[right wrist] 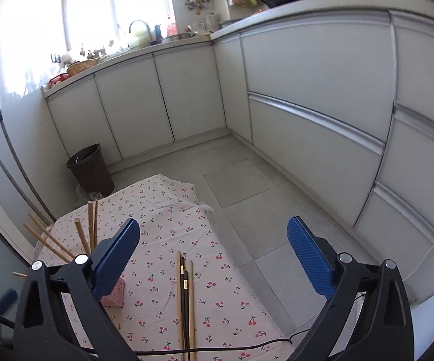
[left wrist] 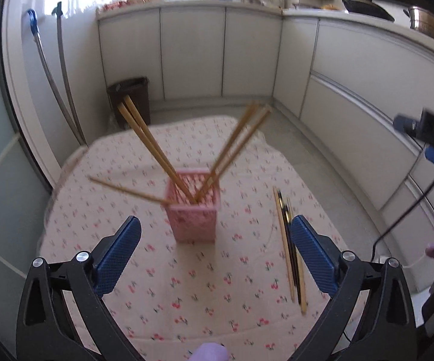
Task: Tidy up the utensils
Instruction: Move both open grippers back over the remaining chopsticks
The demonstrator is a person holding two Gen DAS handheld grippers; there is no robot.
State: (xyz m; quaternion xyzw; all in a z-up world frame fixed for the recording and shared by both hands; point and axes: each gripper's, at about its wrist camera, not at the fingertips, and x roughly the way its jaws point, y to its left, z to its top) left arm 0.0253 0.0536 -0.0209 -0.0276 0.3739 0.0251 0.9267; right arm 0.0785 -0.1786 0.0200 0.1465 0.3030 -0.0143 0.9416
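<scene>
A pink slotted holder [left wrist: 192,210] stands on the cherry-print cloth [left wrist: 163,294] and holds several wooden chopsticks [left wrist: 151,147] that lean outward. My left gripper [left wrist: 215,242] is open and empty, just in front of the holder. Loose chopsticks [left wrist: 289,249], wooden and dark, lie on the cloth to the holder's right. In the right wrist view the same loose chopsticks [right wrist: 185,297] lie ahead and below my right gripper [right wrist: 214,252], which is open and empty. The holder [right wrist: 116,296] is mostly hidden behind the right gripper's left finger [right wrist: 114,258].
A brown bin [right wrist: 90,170] stands on the floor past the cloth's far edge. White cabinets [right wrist: 307,90] line the back and right. Two mop handles [left wrist: 57,72] lean at the left wall. A black cable [right wrist: 217,347] crosses the cloth's near edge.
</scene>
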